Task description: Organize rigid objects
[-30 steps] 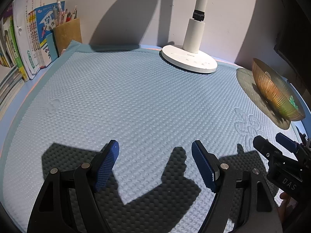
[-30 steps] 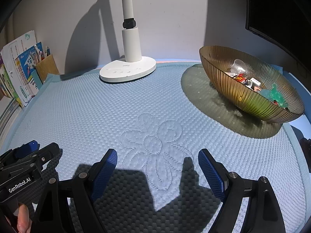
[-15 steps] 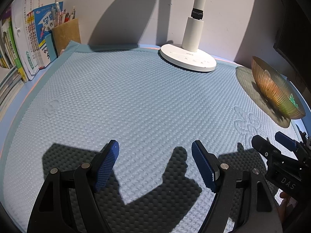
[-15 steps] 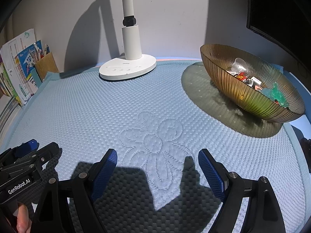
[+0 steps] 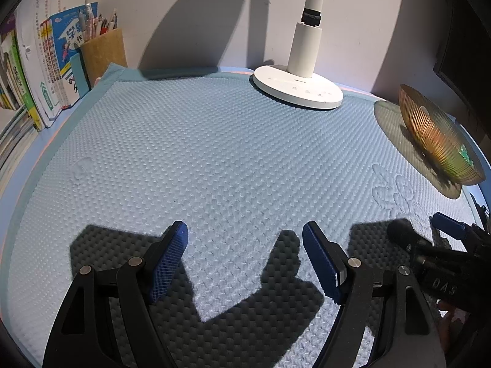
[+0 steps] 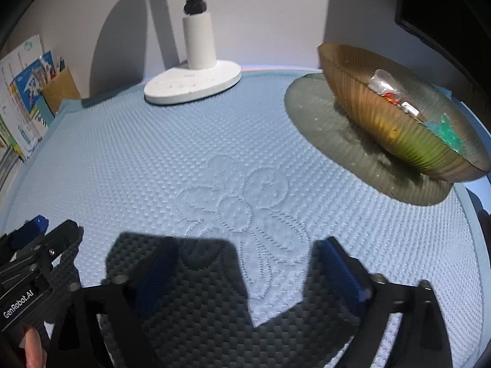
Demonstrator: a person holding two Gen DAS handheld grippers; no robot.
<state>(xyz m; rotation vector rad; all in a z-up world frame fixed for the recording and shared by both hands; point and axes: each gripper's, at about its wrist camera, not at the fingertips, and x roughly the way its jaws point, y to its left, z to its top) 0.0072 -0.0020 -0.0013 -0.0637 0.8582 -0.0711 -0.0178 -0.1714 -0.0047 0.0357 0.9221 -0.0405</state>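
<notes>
An amber ribbed glass bowl (image 6: 383, 122) stands at the right on the blue textured mat (image 6: 214, 141). It holds several small items, among them a clear piece (image 6: 382, 79) and a green one (image 6: 445, 128). The right gripper (image 6: 248, 242) hovers over the mat's embossed flower, left of the bowl; its jaws are opening with nothing between them, and its picture is blurred. Further left, the left gripper (image 5: 244, 228) hangs open and empty over bare mat. In the left wrist view the bowl (image 5: 435, 135) sits far right and the right gripper (image 5: 429, 245) is at the lower right.
A white lamp base (image 5: 297, 87) with its pole stands at the back of the mat. At the back left are a brown pen holder (image 5: 102, 52) and upright books (image 5: 36, 61). A dark monitor edge (image 6: 445, 6) hangs above the bowl. A wall closes the back.
The right gripper's jaws have spread wider and its view has tipped slightly, turning blurred. The left gripper has stayed still.
</notes>
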